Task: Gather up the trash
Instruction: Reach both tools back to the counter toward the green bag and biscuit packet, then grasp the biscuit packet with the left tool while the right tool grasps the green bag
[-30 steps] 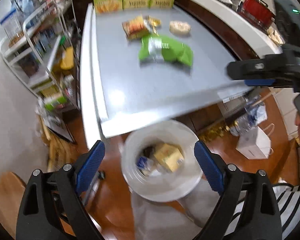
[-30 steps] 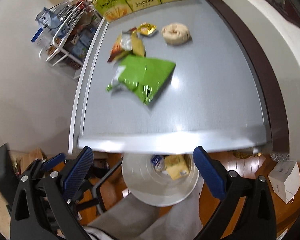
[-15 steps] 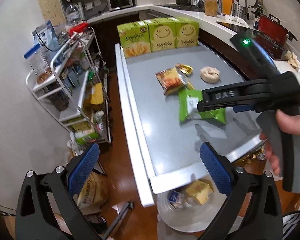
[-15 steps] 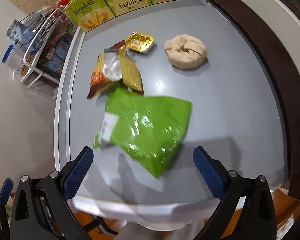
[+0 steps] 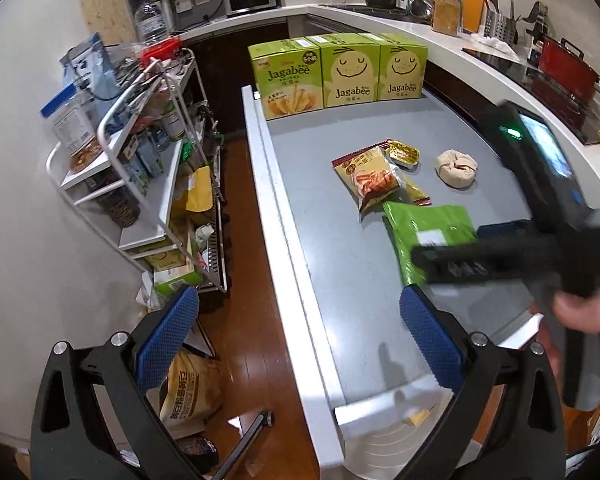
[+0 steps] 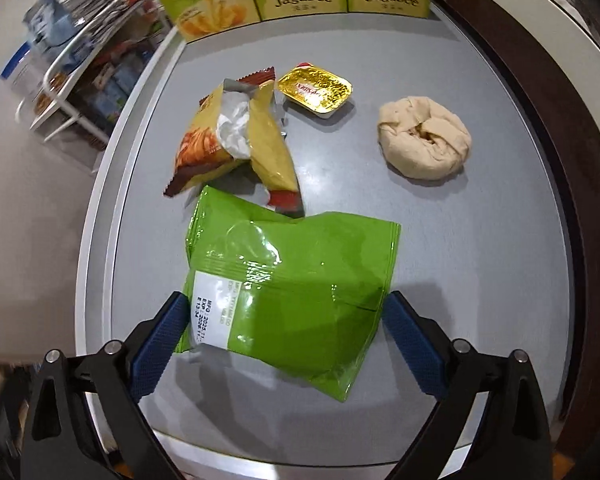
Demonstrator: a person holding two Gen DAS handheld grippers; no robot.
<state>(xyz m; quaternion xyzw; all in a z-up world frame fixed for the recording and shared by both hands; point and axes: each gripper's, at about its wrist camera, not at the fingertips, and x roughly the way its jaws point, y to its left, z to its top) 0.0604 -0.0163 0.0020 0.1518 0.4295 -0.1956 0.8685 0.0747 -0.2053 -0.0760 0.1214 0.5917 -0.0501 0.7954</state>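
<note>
A green snack bag (image 6: 292,296) lies flat on the grey table (image 6: 480,240). My right gripper (image 6: 286,340) is open and straddles the bag's near end, one finger on each side. Behind it lie a torn yellow-orange wrapper (image 6: 236,136), a small gold foil tub (image 6: 316,90) and a crumpled beige paper ball (image 6: 424,138). My left gripper (image 5: 300,336) is open and empty, held above the table's near left edge. In the left wrist view the green bag (image 5: 424,232) is partly hidden by the right gripper's body (image 5: 512,256). A white trash bin (image 5: 384,448) stands below the table's near end.
Three green Jagabee boxes (image 5: 336,74) stand along the table's far edge. A white wire rack (image 5: 140,152) full of goods stands to the left across a wooden floor aisle. A kitchen counter (image 5: 500,52) runs along the right. A brown paper bag (image 5: 192,392) sits on the floor.
Both grippers have risen from over the bin to the table. My right gripper moved forward and down until its fingers flank the green bag. The left view swung up and left.
</note>
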